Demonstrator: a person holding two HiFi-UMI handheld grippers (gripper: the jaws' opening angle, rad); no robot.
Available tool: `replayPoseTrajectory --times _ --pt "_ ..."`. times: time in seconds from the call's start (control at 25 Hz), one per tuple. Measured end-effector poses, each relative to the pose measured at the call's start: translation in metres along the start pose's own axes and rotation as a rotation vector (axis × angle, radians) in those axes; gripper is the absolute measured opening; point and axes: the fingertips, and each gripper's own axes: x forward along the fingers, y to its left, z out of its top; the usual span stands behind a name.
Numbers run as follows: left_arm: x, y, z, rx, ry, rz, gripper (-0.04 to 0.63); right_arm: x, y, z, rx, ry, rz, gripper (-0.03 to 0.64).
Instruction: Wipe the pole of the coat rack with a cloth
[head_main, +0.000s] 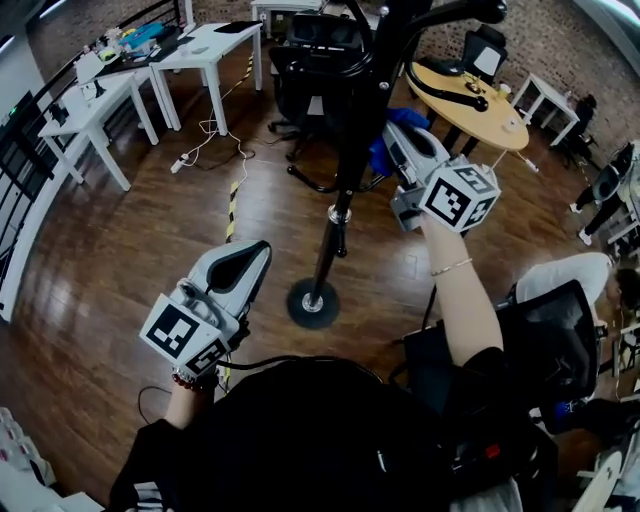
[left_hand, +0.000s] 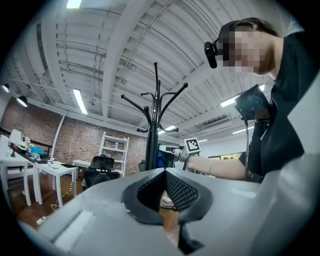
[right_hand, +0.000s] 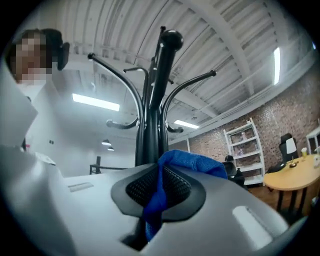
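Right gripper (head_main: 393, 133): your fingers are clenched on the blue cloth (right_hand: 192, 162). The right gripper view shows a fold of it pinched between the pads and hanging below them, with the rest bunched over the upper finger. In the head view the cloth (head_main: 379, 156) lies just beside the upper part of the pole (head_main: 345, 170), on its right side. The right gripper view puts the pole (right_hand: 154, 120) directly behind the cloth. Whether the cloth actually touches the pole cannot be told from any view.

Left gripper (head_main: 260, 252): your fingers are closed together with nothing between them, as the left gripper view confirms (left_hand: 162, 187). This gripper is held low and to the left, well apart from the pole, level with the round base (head_main: 313, 304).

Coat rack: it stands upright on the wooden floor (head_main: 130, 290), and its curved black hooks (right_hand: 112, 80) spread from the top.

Surroundings: white tabletops (head_main: 215, 45) stand at the far left, and a round wooden tabletop (head_main: 462, 105) stands at the far right.
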Motion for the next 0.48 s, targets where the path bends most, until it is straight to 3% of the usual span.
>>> replayPoseTrajectory --times 0.2,0.32,0.48 --pt "0.011 -0.011 -0.032 -0.071 0.066 -0.08 0.006 -0.005 -0.004 -0.047 -0.053 0.121 -0.084 0.023" --pt "0.004 -0.003 -0.046 -0.114 0.081 -0.094 0.006 -0.011 -0.015 -0.081 -0.086 0.19 -0.164 0.023" --pt "0.001 0.014 -0.043 -0.121 0.075 -0.103 0.006 -0.011 -0.041 -0.138 -0.162 0.357 -0.237 0.023"
